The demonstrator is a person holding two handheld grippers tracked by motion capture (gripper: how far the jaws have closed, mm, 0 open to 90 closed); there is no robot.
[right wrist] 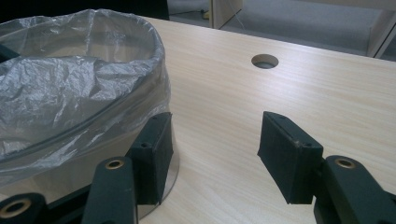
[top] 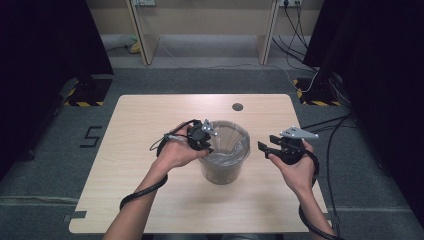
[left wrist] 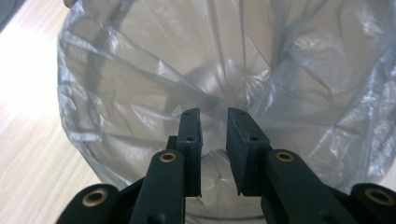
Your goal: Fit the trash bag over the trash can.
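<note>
A round grey bin (top: 222, 172) lined with a clear plastic bag (top: 231, 142) stands in the middle of the wooden table (top: 150, 115). My left gripper (top: 208, 148) sits at the bin's left rim. In the left gripper view the left gripper (left wrist: 214, 119) points into the bag (left wrist: 140, 93), its jaws a narrow gap apart over the bag's crinkled edge. My right gripper (top: 266, 141) is held just right of the bin. The right gripper (right wrist: 212, 144) is open wide, its left pad (right wrist: 154, 154) close beside the bin's wall (right wrist: 170, 175) and the bag (right wrist: 70, 79) folded over the rim.
A round cable hole (top: 238, 106) (right wrist: 265, 60) lies in the table behind the bin. Bare tabletop (right wrist: 224, 93) spreads around the bin on all sides. Cables trail from both grippers toward the front edge. Desk legs and floor cables lie beyond the table.
</note>
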